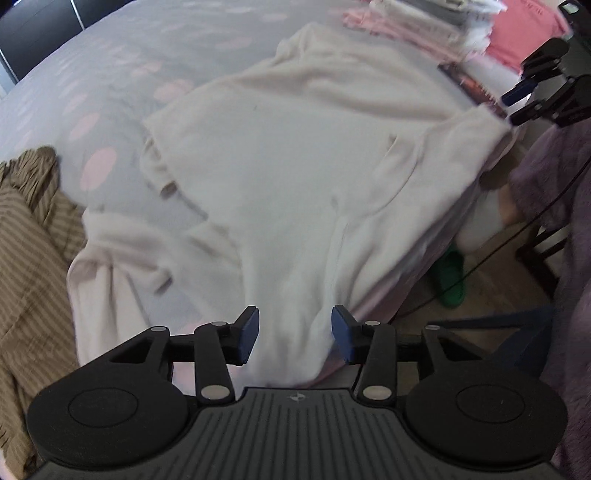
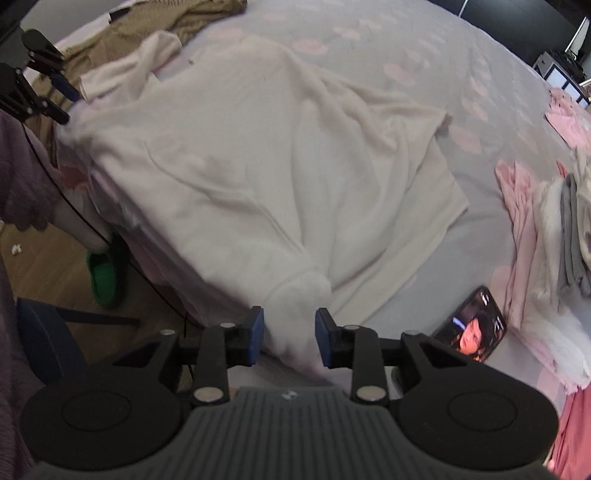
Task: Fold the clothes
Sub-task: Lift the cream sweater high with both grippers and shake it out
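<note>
Though blurred, phone [image 2: 476, 326] screen without legible writing

A garment [image 1: 295, 155] lies spread on the bed [image 1: 110, 74], its near edge hanging over the bed's side toward the floor [image 2: 48, 266]. In the left wrist view a second, striped garment [image 1: 29, 240] lies left of it on the bed, a pile of folded clothes [image 1: 436, 26] sits behind it at the far right, and a phone [image 1: 472, 86] lies between pile and garment. In the right wrist view the phone [image 2: 476, 330] lies on the bed right of the garment [image 2: 277, 166], with the pile [image 2: 554, 221] further right. A slipper [image 2: 105, 277] stands on the floor beside the bed, below the hanging edge.
</note>
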Demonstrator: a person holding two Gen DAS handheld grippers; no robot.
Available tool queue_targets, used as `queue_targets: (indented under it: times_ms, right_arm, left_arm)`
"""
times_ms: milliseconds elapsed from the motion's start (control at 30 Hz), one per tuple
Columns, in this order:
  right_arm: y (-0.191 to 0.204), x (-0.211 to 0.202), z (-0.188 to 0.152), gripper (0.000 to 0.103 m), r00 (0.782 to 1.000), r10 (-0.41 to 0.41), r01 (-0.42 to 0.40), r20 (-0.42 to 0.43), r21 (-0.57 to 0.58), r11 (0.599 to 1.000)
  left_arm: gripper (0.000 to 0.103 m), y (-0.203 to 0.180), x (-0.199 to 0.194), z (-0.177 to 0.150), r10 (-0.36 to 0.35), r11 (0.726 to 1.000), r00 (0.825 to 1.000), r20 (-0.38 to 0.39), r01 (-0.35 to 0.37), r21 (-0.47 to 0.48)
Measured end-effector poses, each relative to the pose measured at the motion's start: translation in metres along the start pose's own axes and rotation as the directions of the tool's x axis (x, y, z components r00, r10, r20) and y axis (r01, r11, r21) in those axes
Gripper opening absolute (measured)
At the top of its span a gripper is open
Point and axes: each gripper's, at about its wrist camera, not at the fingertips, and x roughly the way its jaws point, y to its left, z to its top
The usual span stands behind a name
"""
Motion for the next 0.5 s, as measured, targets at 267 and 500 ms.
queue_targets:
  times_ms: [267,500]
  right_arm:
    - [0.005,0.038,0.03,0.033,0.999,0.01,-0.007,0.047,-0.068,0.998]
    - [0.006,0.074,0.043,0.033,0.998,0.058,-0.052,0.032,-0.148,0.988]
  left_arm:
    - [0.042,-0.019,0.053,0.019,-0.083,0.996,0.995,-0.062,0.085,0.025]
    - [0.041,-0.018,0.071,0.014,-0.088,0.996,0.989,-0.122,0.091,0.021]
